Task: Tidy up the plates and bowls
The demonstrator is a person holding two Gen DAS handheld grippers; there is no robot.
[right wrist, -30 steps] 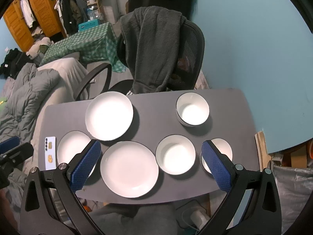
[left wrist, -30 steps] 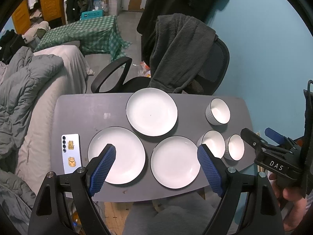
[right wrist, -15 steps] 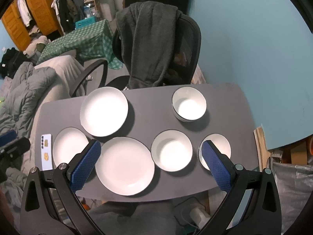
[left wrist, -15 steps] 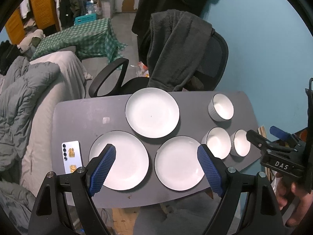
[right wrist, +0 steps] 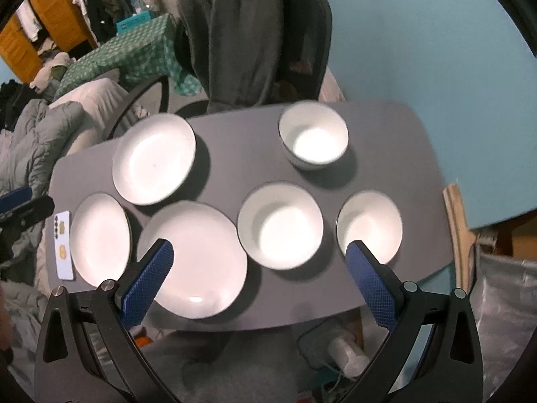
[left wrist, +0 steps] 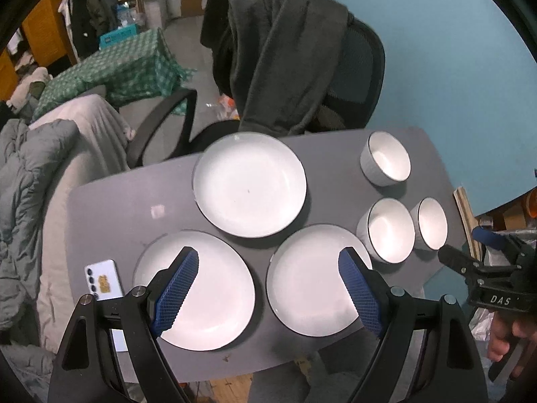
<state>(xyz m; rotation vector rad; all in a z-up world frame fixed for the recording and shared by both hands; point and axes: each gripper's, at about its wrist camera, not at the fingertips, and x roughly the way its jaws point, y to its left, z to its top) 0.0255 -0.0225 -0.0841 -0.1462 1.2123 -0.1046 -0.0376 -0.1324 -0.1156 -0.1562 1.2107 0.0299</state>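
Three white plates lie on a grey table (left wrist: 110,208): a far one (left wrist: 250,184), a near left one (left wrist: 214,295) and a near right one (left wrist: 308,282). Three white bowls stand to the right: a far one (left wrist: 386,163), a middle one (left wrist: 389,230) and a right one (left wrist: 433,223). My left gripper (left wrist: 268,288) is open and empty above the two near plates. My right gripper (right wrist: 260,282) is open and empty above the near right plate (right wrist: 198,258) and the middle bowl (right wrist: 280,225). It also shows in the left wrist view (left wrist: 470,255) at the table's right end.
A phone (left wrist: 104,285) lies at the table's near left corner. An office chair (left wrist: 352,77) draped with a dark garment (left wrist: 278,57) stands behind the table. A bed with grey bedding (left wrist: 30,174) runs along the left. A wooden board (right wrist: 456,231) leans by the table's right end.
Both grippers have moved nearer the table, which looms larger; in the right wrist view the dishes have slid rightward. Both grippers stay open and empty. No dish has moved.
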